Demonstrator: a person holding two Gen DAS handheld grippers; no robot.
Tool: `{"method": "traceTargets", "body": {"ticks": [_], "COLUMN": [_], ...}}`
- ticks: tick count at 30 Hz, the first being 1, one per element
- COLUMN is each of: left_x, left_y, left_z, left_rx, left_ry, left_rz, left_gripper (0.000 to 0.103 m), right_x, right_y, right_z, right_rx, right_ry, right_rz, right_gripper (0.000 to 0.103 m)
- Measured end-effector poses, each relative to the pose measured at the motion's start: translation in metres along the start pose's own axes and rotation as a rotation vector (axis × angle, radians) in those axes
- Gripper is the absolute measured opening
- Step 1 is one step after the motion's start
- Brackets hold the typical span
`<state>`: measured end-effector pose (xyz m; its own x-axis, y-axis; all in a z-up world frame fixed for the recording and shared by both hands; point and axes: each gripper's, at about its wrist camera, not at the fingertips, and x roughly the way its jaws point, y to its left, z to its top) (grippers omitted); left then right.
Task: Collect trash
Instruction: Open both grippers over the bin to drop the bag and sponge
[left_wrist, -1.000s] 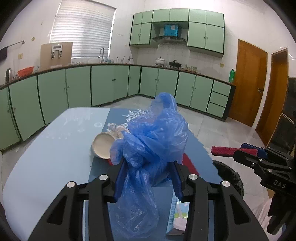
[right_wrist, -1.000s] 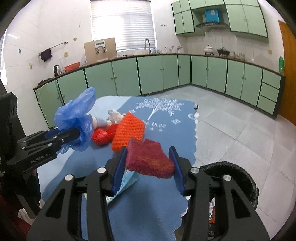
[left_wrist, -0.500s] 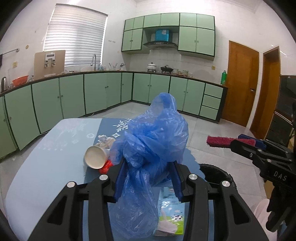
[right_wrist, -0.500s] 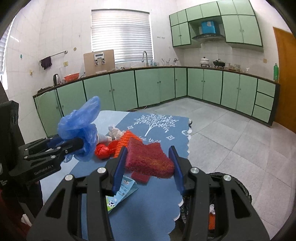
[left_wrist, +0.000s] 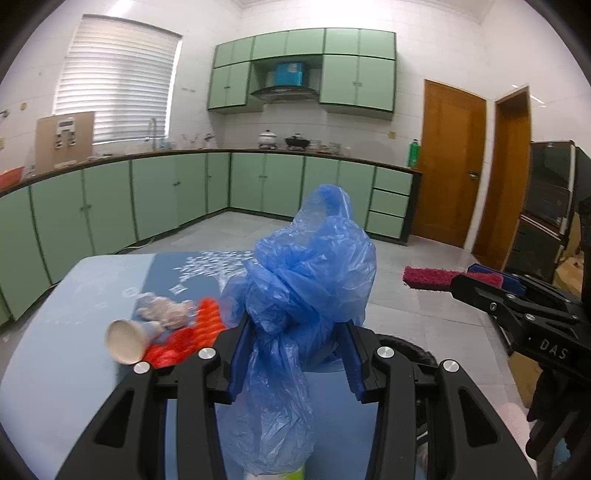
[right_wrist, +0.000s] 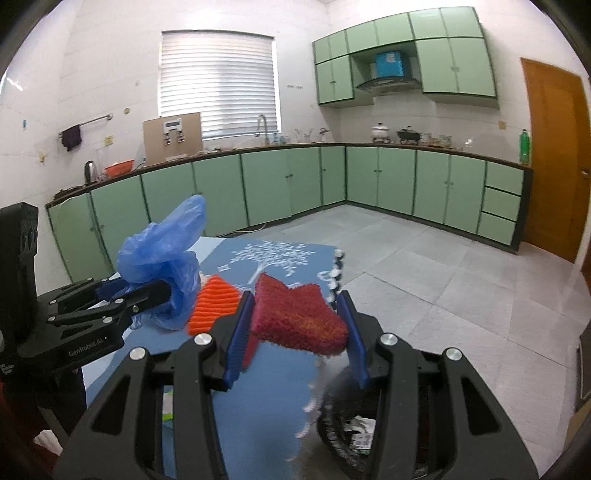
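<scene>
Your left gripper (left_wrist: 295, 354) has its fingers clamped on a crumpled blue plastic bag (left_wrist: 306, 280), held above the surface (left_wrist: 55, 369). Your right gripper (right_wrist: 295, 332) grips a dark red scrubbing pad (right_wrist: 295, 317) over the surface's edge, above the black bin (right_wrist: 354, 435) on the floor. A paper cup (left_wrist: 127, 339) lies tipped on the surface, touching an orange cloth (left_wrist: 184, 336).

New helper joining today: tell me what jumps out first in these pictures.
The crumpled blue plastic bag fills the middle of the left wrist view, clamped in the left gripper. In the right wrist view, a dark red scrubbing pad sits in the right gripper, above the black trash bin beside the table.
</scene>
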<state>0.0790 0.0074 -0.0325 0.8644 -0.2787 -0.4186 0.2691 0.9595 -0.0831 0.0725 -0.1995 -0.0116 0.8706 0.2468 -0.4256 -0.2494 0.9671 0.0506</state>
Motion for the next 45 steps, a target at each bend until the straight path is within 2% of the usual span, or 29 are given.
{"method": "traceTargets", "body": {"ticks": [9,17,26,36,38,40,45], "left_x": [0.043,0.102,0.167,0.226,0.233,0.239,0.238], "left_y": [-0.056,-0.113,-0.15,-0.177,-0.18,-0.18,-0.178], "left_z": [0.013,0.007,-0.009,-0.019,-0.022,-0.024,-0.026], "left_rx": [0.046,0.06,0.065,0.091,0.096,0.096,0.075], "left_ry": [-0.003,0.042,0.118,0.19,0.208,0.23,0.245], "left_rz": [-0.113,-0.205,-0.242,-0.247,-0.253,-0.271,-0.314], "left_gripper": [0.043,0.043,0.043,0.043,0.045,0.05,0.064], "right_x": [-0.011,0.0,0.041,0.087,0.092,0.096,0.095], "right_y": [-0.067,-0.129,-0.18,-0.213,-0.216,-0.22,-0.234], "right_z": [-0.008,-0.035,-0.065,-0.099,-0.106,-0.11,-0.116], "right_rx": [0.054,0.108,0.165,0.209,0.209,0.211,0.239], "right_ry": [-0.005,0.036,0.095,0.165,0.186,0.197,0.204], "right_rz": [-0.135,-0.216,-0.245,-0.252,-0.258,-0.274,-0.315], "right_gripper": [0.044,0.044,0.044,0.045,0.047,0.06,0.068]}}
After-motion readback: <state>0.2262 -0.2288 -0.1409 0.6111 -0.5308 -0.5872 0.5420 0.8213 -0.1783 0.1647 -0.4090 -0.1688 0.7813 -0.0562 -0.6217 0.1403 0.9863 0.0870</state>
